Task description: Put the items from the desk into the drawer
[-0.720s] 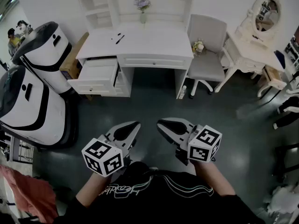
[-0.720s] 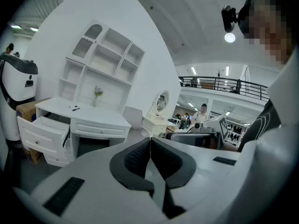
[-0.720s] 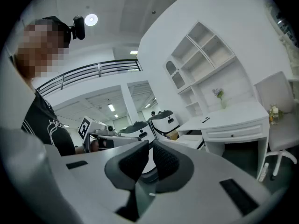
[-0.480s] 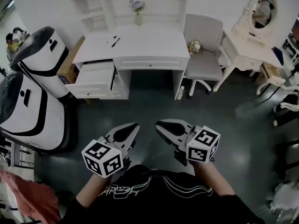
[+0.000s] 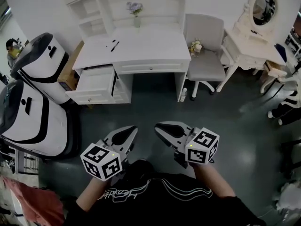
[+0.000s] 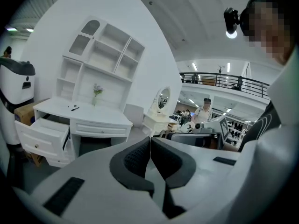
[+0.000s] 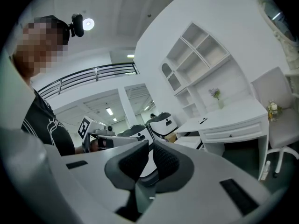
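The white desk [image 5: 150, 45] stands across the dark floor from me. Two dark pens [image 5: 113, 44] lie on its top and a vase of flowers [image 5: 135, 14] stands at its back. Its upper left drawer [image 5: 93, 84] is pulled open. My left gripper [image 5: 135, 127] and right gripper [image 5: 157, 125] hang side by side close to my body, far from the desk. In the left gripper view the left gripper [image 6: 150, 138] is shut with nothing in it. In the right gripper view the right gripper [image 7: 150, 143] is drawn together to a thin slit and holds nothing.
Two big white machines [image 5: 40, 62] [image 5: 28, 119] stand left of the desk, with a brown box [image 5: 70, 68] between them and it. A grey chair [image 5: 205, 55] and a white dressing table [image 5: 247, 44] stand to its right. A bottle [image 5: 182, 94] leans by the desk's leg.
Both grippers stay shut and empty in front of my body. The head view has drifted slightly, so the desk and drawer sit a little differently in the picture.
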`<state>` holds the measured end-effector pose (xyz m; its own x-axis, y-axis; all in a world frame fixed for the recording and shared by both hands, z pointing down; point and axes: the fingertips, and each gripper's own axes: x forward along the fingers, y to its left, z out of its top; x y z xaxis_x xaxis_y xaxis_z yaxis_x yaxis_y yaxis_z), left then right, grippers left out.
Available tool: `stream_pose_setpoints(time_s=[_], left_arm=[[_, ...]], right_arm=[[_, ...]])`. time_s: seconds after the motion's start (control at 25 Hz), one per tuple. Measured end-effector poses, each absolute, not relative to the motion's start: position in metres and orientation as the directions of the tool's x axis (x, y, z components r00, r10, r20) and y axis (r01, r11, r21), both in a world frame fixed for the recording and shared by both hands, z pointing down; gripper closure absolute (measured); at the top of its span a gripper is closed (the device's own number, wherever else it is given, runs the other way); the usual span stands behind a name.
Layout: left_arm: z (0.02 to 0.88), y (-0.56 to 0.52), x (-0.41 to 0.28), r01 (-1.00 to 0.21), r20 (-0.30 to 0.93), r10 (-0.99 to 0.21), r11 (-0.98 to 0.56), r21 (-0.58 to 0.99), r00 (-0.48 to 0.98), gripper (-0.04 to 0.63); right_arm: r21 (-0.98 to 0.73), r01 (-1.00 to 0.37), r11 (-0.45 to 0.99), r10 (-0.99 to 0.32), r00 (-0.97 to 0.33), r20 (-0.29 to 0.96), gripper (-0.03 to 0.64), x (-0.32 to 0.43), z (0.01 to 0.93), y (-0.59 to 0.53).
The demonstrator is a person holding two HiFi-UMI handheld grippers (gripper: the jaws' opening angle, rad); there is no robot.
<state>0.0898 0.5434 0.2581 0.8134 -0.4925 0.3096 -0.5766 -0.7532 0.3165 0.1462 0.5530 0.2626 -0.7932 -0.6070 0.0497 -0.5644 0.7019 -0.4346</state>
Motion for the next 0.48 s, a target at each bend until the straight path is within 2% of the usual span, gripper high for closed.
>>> stream_pose_setpoints(time_s=[0.48], left_arm=[[0.287,0.431,0.055,-0.574,0.304,-0.488,-0.724,0.383,0.818,0.572]], right_arm=[[-0.484,-0.549,0.681,-0.59,-0.803,0.08,0.555,0.11,0.289,0.442]])
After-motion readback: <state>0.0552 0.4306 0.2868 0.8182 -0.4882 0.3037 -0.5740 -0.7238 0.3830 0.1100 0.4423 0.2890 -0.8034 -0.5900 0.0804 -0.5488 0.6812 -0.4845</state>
